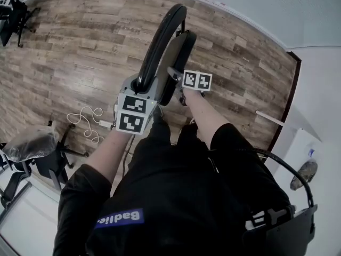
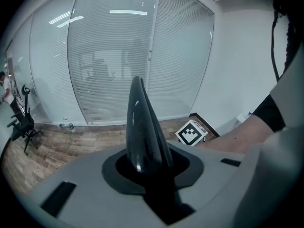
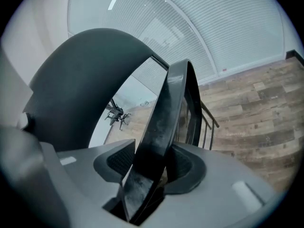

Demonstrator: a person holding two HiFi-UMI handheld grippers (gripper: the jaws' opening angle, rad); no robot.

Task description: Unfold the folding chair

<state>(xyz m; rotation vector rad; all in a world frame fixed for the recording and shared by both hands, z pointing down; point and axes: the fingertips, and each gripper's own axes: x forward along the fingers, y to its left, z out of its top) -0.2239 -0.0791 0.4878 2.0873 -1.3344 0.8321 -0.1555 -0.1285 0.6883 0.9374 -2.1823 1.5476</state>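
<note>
The black folding chair (image 1: 166,41) stands folded and upright on the wood floor in front of me. My left gripper (image 1: 143,87) is shut on the glossy curved rim of the backrest (image 2: 142,137), which fills the space between its jaws. My right gripper (image 1: 177,78) sits just to the right of it, shut on the edge of the flat seat panel (image 3: 159,127); both pads lie against the panel. In the right gripper view the backrest (image 3: 80,80) arches at the left and thin leg rods (image 3: 205,122) show behind the seat. The chair's feet are hidden.
A covered office chair (image 1: 33,148) stands at the lower left, with a white cable (image 1: 88,122) on the floor beside it. Another wheeled stand (image 1: 15,14) is at the far upper left. White walls (image 1: 314,84) bound the right side. A black curved frame (image 1: 287,175) is at the lower right.
</note>
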